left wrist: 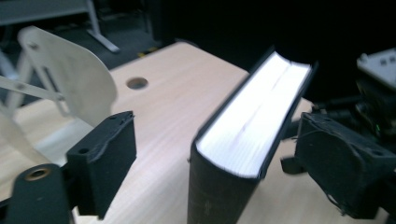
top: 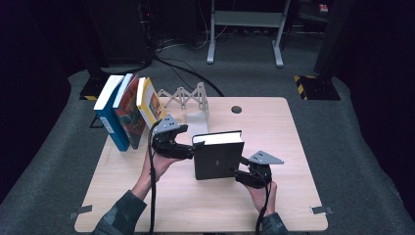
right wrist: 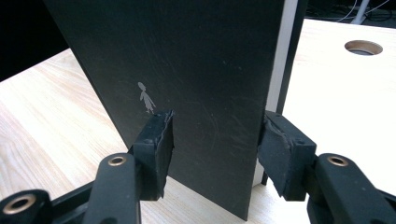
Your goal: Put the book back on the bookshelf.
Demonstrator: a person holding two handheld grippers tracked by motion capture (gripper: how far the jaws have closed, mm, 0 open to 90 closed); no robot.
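A thick black hardcover book [top: 218,156] stands upright on the wooden table [top: 274,132], its white page block [left wrist: 252,126] facing up. My right gripper [top: 241,169] comes in from the book's right end. In the right gripper view its pads press on the front and back covers [right wrist: 196,70], so that gripper [right wrist: 215,149] is shut on the book. My left gripper [top: 193,149] is at the book's left end. In the left gripper view its jaws [left wrist: 222,168] stand wide on either side of the book, with a gap at each pad.
Three books [top: 122,110] lean together at the table's back left corner. A white folding rack with a flat bookend [top: 188,100] stands just behind the left gripper. A round cable hole [top: 236,109] lies near the far edge. Dark floor surrounds the table.
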